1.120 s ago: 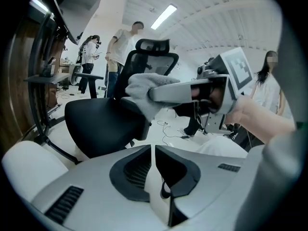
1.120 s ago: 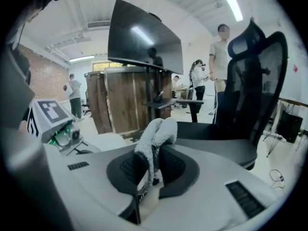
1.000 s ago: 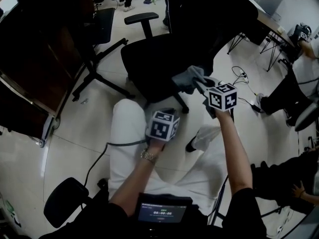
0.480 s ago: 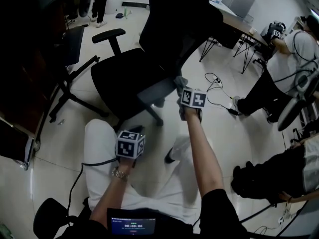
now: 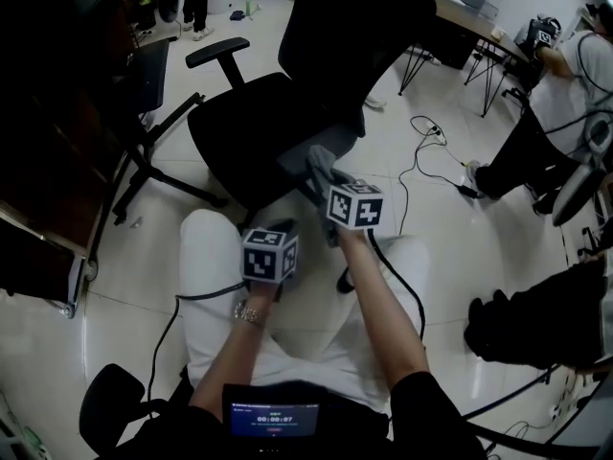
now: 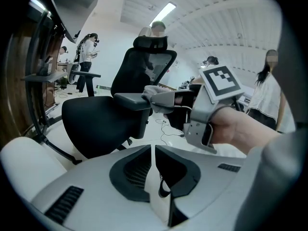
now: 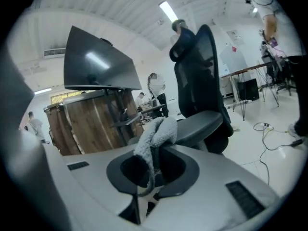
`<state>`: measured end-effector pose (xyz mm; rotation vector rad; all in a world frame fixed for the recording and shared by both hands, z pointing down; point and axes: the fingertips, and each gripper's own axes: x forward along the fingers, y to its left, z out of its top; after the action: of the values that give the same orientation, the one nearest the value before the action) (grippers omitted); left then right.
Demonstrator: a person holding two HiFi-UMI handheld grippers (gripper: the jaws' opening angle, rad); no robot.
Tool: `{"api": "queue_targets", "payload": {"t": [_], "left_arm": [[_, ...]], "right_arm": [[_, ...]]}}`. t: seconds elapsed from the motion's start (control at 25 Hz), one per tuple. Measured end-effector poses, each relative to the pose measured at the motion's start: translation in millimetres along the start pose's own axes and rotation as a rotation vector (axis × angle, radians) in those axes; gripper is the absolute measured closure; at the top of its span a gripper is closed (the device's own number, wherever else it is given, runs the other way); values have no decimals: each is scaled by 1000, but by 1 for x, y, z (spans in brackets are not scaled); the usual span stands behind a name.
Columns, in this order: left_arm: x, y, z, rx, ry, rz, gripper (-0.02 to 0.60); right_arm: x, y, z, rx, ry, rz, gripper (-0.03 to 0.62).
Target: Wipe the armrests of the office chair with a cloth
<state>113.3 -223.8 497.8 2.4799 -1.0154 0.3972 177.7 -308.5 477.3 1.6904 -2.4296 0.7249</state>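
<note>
A black office chair point(image 5: 263, 127) stands in front of me with its tall backrest point(image 5: 359, 27) to the right. Its far armrest point(image 5: 218, 51) is bare. My right gripper point(image 5: 321, 175) is shut on a grey fleecy cloth point(image 5: 318, 161), which lies against the near armrest point(image 5: 330, 144). In the right gripper view the cloth point(image 7: 156, 131) bunches up between the jaws, in front of the armrest pad point(image 7: 202, 121). My left gripper point(image 5: 278, 226) hangs lower, over my knee, shut with nothing in it. The left gripper view shows the armrest point(image 6: 131, 100) with the cloth point(image 6: 159, 94) at its end.
A second black chair point(image 5: 153, 75) and a wooden desk point(image 5: 43, 209) stand at the left. Cables point(image 5: 431, 151) trail over the tiled floor at the right, near seated people point(image 5: 565, 75). A chair base point(image 5: 115, 405) sits at the lower left.
My right gripper, still holding the cloth, has drawn back toward me along the near armrest. My left gripper has stayed low by my knee. The head view has shifted.
</note>
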Motion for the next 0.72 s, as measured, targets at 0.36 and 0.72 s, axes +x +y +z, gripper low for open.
{"api": "queue_targets", "payload": {"t": [0.36, 0.72], "left_arm": [[-9, 3, 12, -8, -24, 23, 554], [-6, -5, 7, 31, -16, 17, 554]], "right_arm": [[-27, 41, -42, -55, 126, -46, 551], [-55, 47, -97, 16, 208, -182, 551]]}}
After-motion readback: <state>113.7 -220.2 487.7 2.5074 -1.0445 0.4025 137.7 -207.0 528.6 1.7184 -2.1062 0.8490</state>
